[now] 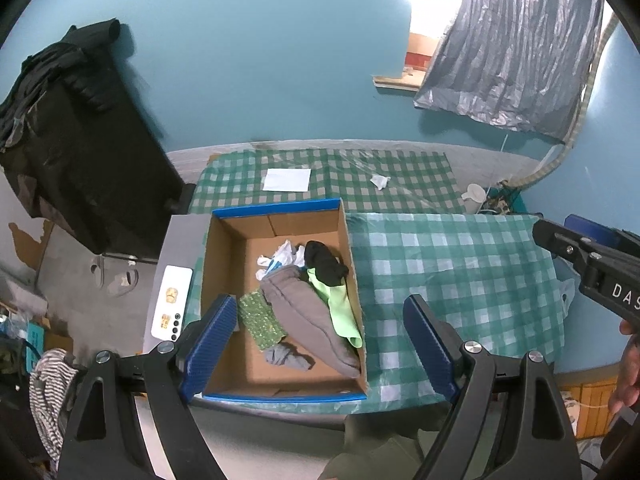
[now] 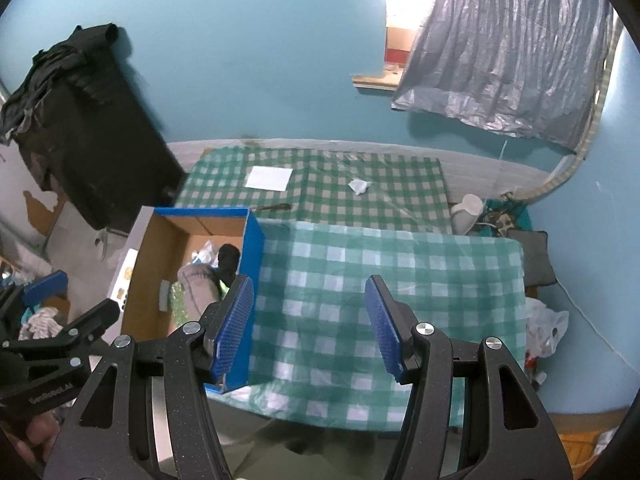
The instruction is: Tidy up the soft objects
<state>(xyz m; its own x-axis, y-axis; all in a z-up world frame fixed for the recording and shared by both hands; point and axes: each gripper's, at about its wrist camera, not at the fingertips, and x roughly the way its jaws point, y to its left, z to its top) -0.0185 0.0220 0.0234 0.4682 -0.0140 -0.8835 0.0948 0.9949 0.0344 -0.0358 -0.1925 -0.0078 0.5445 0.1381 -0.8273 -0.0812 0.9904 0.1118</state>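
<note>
Both sets of jaws are wide apart and hold nothing; the left gripper (image 1: 318, 342) hangs over the cardboard box (image 1: 224, 280), tipped down a little so it looks into it; its left blue pad sits in front of the box's near left corner, and its right blue pad sits in front of the checked cloth (image 1: 460, 272) just past the box's right wall; the right gripper (image 2: 310, 322) hangs over the same green and white cloth, beside the box's blue outer wall, with bare cloth between its two blue pads; from the left camera the right gripper shows as a black shape at the far right edge, with a bit of the person's hand (image 1: 628, 372) under it; from the right camera the left gripper is the black shape low on the left.

All the soft things lie in a heap inside the box, toward its right side; a grey cloth (image 1: 308, 312) stretches long down the middle; a bright green cloth (image 1: 340, 308) lies next to it against the right wall; a black sock (image 1: 324, 266) sits on top at the far end; crumpled white bits (image 1: 280, 258) lie behind; a sparkly green piece (image 1: 262, 320) lies to the left of the grey cloth; a small grey sock (image 1: 286, 356) lies at the near end.

Farther back on the table are a white sheet of paper (image 1: 287, 179) and a small crumpled white scrap (image 1: 380, 181); a white phone (image 1: 170, 308) lies just left of the box.
</note>
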